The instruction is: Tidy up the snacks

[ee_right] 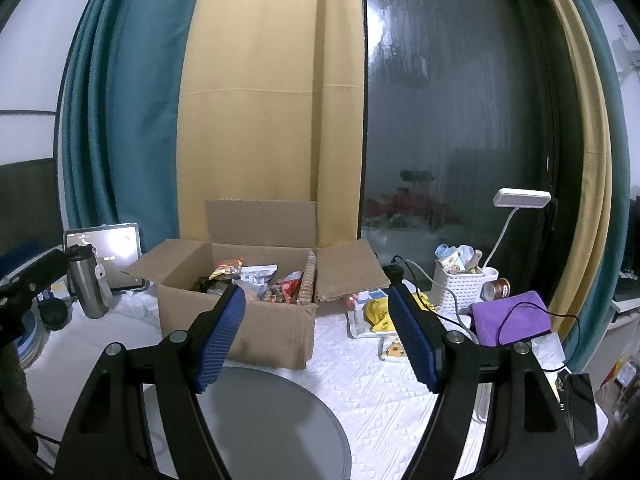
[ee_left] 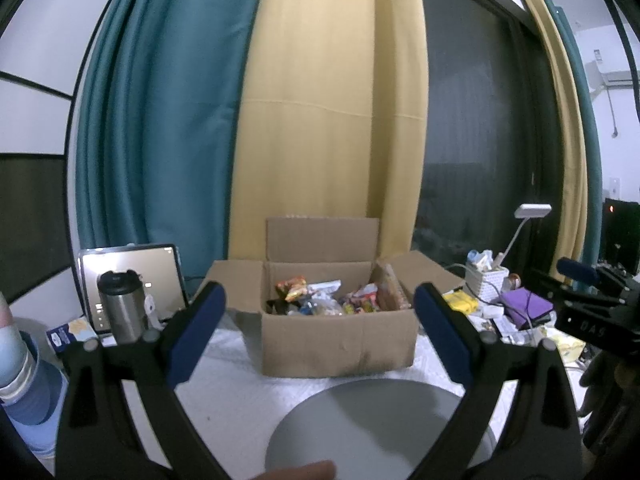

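both the left gripper (ee_left: 320,320) and right gripper (ee_right: 316,328) hover level before the cardboard box (ee_left: 336,340), jaws spread, holding nothing. the box stands open, with snack packets (ee_left: 320,300) inside.

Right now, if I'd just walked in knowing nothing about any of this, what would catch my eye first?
Probably the open cardboard box in the middle of the white-covered table, crammed with bright snack packets. Nearer, a bare grey round plate lies in front of it, with the blue-padded right gripper hanging open above. Behind, tall yellow and teal curtains fill the wall.
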